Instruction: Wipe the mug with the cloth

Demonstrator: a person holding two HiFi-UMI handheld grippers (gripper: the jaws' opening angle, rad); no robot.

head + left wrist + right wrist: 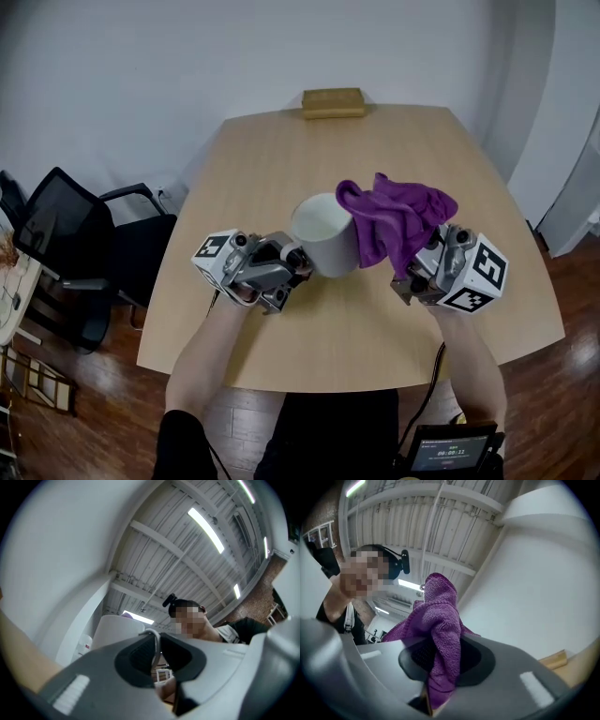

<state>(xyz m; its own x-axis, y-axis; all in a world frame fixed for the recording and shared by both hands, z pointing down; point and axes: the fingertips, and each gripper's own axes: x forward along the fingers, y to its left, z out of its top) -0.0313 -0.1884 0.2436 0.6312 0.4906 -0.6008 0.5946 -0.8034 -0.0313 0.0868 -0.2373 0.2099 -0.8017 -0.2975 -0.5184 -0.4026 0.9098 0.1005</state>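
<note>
My left gripper (292,264) pinches the white ceramic mug (326,234) by its handle (156,645), jaws nearly closed. My right gripper (412,274) has its jaws clamped on the purple woven cloth (398,216) — best to keep the mug steady and sweep round the rim.

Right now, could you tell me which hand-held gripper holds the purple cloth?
The right hand-held gripper, its jaws clamped on the purple cloth; the left hand-held gripper holds the white mug instead.

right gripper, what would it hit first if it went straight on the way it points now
Beyond the purple cloth clamped in its jaws, the right gripper points up toward the ceiling, so the way looks free; the mug seems off to its side.
</note>
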